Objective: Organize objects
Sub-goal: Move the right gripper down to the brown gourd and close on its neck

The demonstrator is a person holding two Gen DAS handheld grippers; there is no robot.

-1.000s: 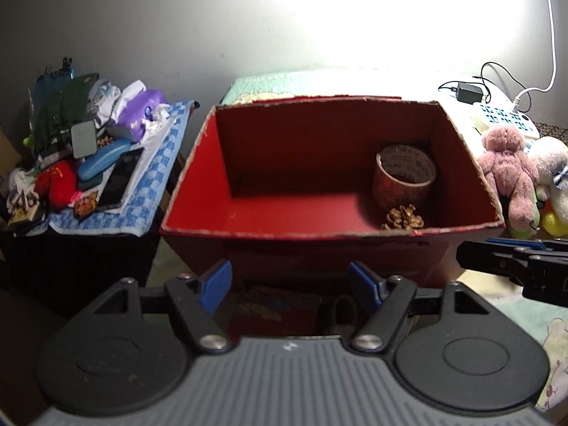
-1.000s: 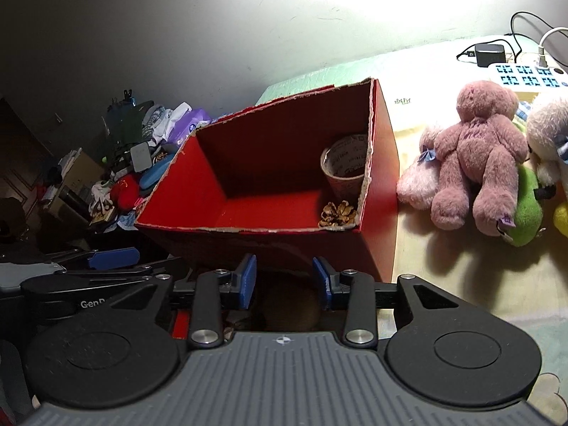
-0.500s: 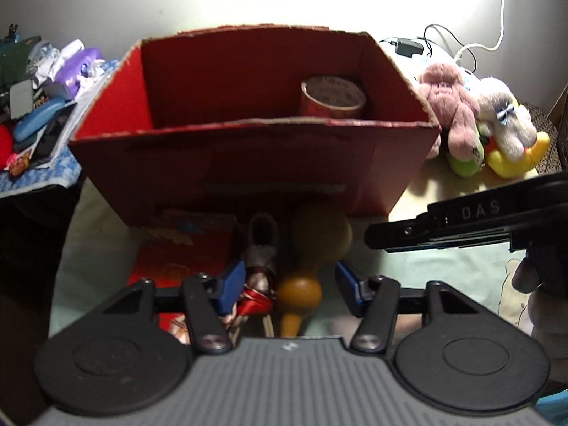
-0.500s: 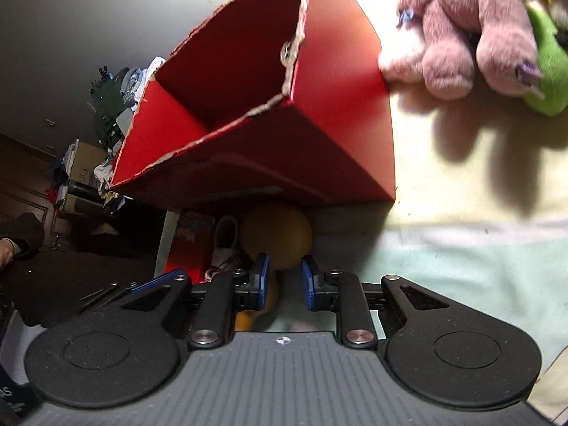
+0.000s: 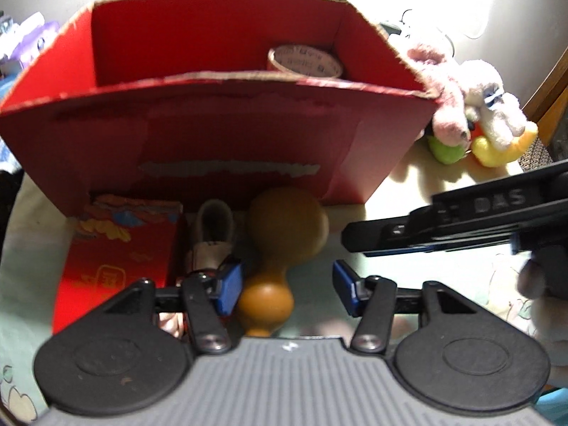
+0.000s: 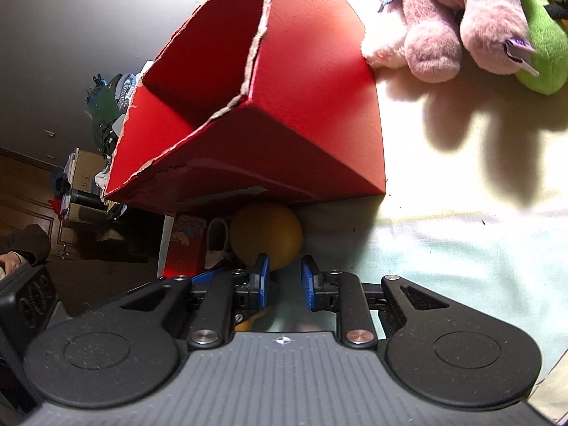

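Observation:
A brown gourd [image 5: 284,234] lies on the pale cloth just in front of the red cardboard box [image 5: 213,135]. Its small bulb is between the pads of my left gripper [image 5: 287,289]. The left pad is close beside the bulb, the right pad stands clear, so this gripper is open. A small shoe-shaped charm [image 5: 213,234] and a red printed packet [image 5: 117,248] lie left of the gourd. My right gripper [image 6: 285,282] points at the gourd's big bulb [image 6: 266,241]; its jaws are narrow but apart, with nothing between them. A tape roll [image 5: 305,62] stands inside the box.
Plush toys [image 5: 472,106] are piled right of the box, with a pink bear [image 6: 461,17] and a green one [image 6: 543,56]. The right gripper's body [image 5: 461,227] reaches in from the right, close to my left fingers. Cluttered shelves [image 6: 106,120] stand beyond the box's left side.
Both grippers sank and tipped downward from the box's opening to the things in front of it. Both pairs of jaws narrowed, and the gourd came between the left ones.

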